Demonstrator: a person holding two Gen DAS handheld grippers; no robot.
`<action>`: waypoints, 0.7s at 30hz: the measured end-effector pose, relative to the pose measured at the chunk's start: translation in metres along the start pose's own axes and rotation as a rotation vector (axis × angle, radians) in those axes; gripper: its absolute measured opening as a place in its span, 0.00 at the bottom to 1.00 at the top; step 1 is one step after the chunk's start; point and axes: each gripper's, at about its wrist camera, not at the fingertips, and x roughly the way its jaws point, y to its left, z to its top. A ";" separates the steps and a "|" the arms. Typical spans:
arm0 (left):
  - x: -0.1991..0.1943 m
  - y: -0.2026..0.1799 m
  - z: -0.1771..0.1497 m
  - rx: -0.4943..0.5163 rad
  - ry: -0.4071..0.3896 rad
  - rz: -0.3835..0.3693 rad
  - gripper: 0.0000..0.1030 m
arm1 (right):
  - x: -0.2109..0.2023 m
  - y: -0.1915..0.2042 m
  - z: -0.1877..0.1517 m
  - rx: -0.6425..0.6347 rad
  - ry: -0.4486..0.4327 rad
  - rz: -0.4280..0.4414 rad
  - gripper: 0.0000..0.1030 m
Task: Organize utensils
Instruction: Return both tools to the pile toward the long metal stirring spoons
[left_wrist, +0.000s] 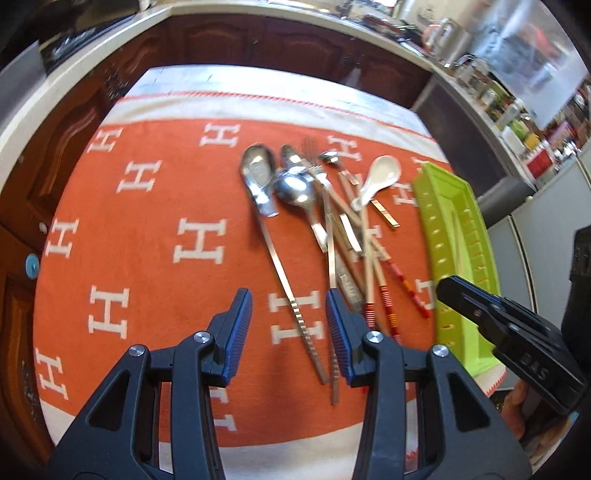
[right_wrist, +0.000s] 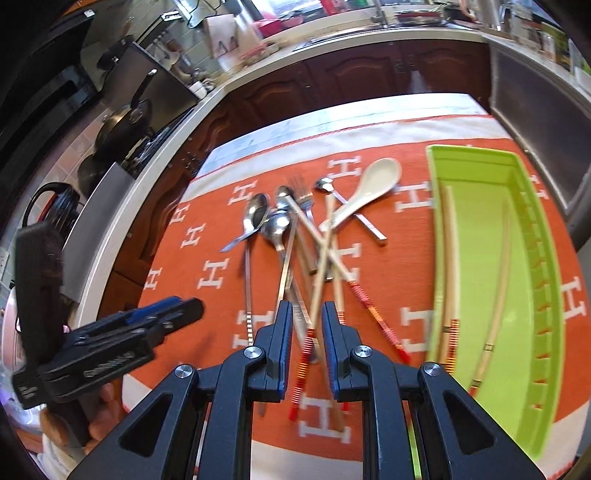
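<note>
A pile of utensils lies on the orange cloth: metal spoons (left_wrist: 258, 173) (right_wrist: 256, 216), a fork (right_wrist: 301, 192), a white ceramic spoon (left_wrist: 380, 175) (right_wrist: 373, 184) and chopsticks with red-striped ends (left_wrist: 391, 273) (right_wrist: 365, 302). A green tray (left_wrist: 458, 236) (right_wrist: 524, 258) at the right holds two chopsticks (right_wrist: 448, 273). My left gripper (left_wrist: 290, 332) is open above the long metal handles. My right gripper (right_wrist: 307, 339) is open, its jaws either side of a chopstick (right_wrist: 317, 288) without gripping it; it also shows in the left wrist view (left_wrist: 480, 306).
The orange cloth (left_wrist: 147, 240) with white H marks covers a small table. Dark wooden cabinets (left_wrist: 258, 40) and a cluttered counter (right_wrist: 332, 26) stand behind. A stove with black pans (right_wrist: 122, 125) is at the left.
</note>
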 end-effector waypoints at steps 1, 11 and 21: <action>0.006 0.004 -0.001 -0.015 0.005 0.004 0.37 | 0.004 0.002 0.000 -0.002 0.007 0.012 0.15; 0.052 -0.007 -0.006 -0.018 0.018 0.068 0.37 | 0.048 0.011 -0.011 0.020 0.073 0.059 0.15; 0.080 -0.023 -0.006 0.038 0.009 0.154 0.23 | 0.065 0.001 -0.010 0.036 0.085 0.061 0.15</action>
